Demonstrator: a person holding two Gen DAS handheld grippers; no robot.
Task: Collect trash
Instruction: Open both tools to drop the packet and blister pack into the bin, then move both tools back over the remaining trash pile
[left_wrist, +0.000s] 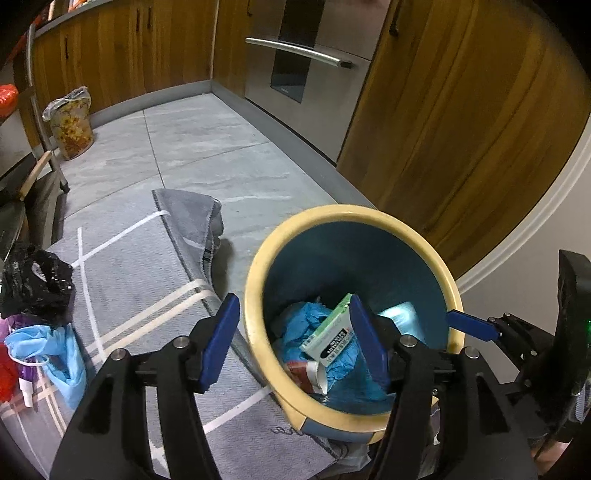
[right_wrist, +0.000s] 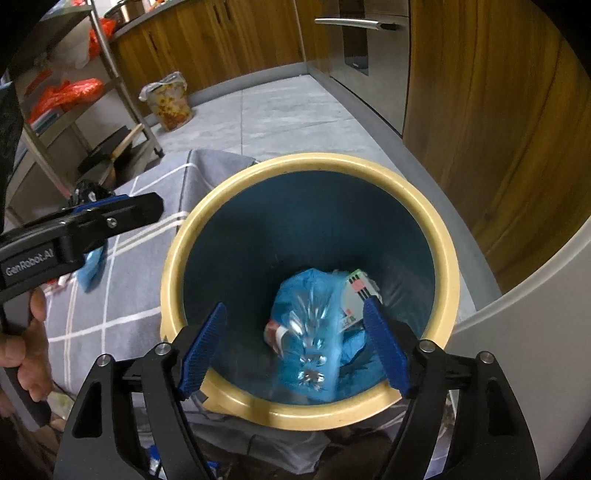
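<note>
bin: your round bin (right_wrist: 388, 173), cream rim and blue inside, stands on the grey rug's right edge, beside the wooden cabinet.
in the bin: a crumpled blue plastic bag (right_wrist: 310, 332), a green-and-white carton (left_wrist: 328, 332) leaning on it and a small red-and-white wrapper (left_wrist: 306, 373) all lie at the bottom.
left gripper: your left gripper (left_wrist: 295, 339) straddles the bin's near-left rim, jaws well apart, nothing between the pads.
right gripper: your right gripper (right_wrist: 295, 347) hangs over the bin mouth, jaws wide, gripping nothing; the blue bag shows blurred below them, and whether it is still falling I cannot tell.
still to collect: near the rug's left edge lie a black plastic bag (left_wrist: 35, 284), a light blue face mask (left_wrist: 55, 354) and a red item (left_wrist: 7, 373) I cannot identify.
handling, black bag: probably light, limp and slick; pinch a bunched fold, not a flat face, or it may slide out.
handling, mask: soft and almost weightless; take the pleated body, since the ear loop would likely dangle and catch the rim.
risk: the bin looks light, so a knock on its rim could tip it.
</note>
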